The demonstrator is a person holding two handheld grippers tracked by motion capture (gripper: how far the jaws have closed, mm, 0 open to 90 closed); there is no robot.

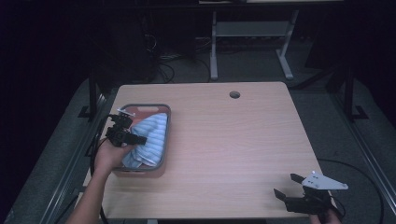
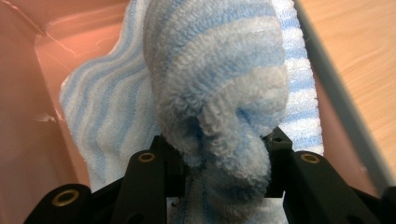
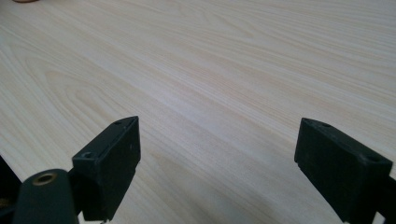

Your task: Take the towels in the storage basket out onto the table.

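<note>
Your left gripper (image 1: 135, 139) has its jaws pinched on a bunched fold of the blue-and-white striped towel (image 1: 152, 137), which lies inside the pink basket (image 1: 145, 108) near the table's (image 1: 233, 140) left edge, toward the near-left corner. In the left gripper view the terry cloth (image 2: 215, 79) bulges up and over the jaws in a thick roll, so the hold looks deep, not a thin pinch at the hem; that is good for a lift, but a bunch this fat could slide out if you tug hard. The step in hand looks like drawing the towel out of the basket, so raise it straight up and slowly until the trailing cloth clears the grey rim (image 2: 336, 93), and only then carry it right over the open middle of the table. Watch the basket as you lift: it looks light, and cloth dragging on the wall could tip it or pull it toward the table's left edge. Your right gripper (image 1: 288, 185) sits at the near-right corner, well apart from the basket, jaws spread wide with nothing between them; in the right gripper view there is bare wood grain (image 3: 210, 70) beneath it. Bring it across to catch a hanging corner once the towel is free, or to steady the basket's right wall if it starts to move.
</note>
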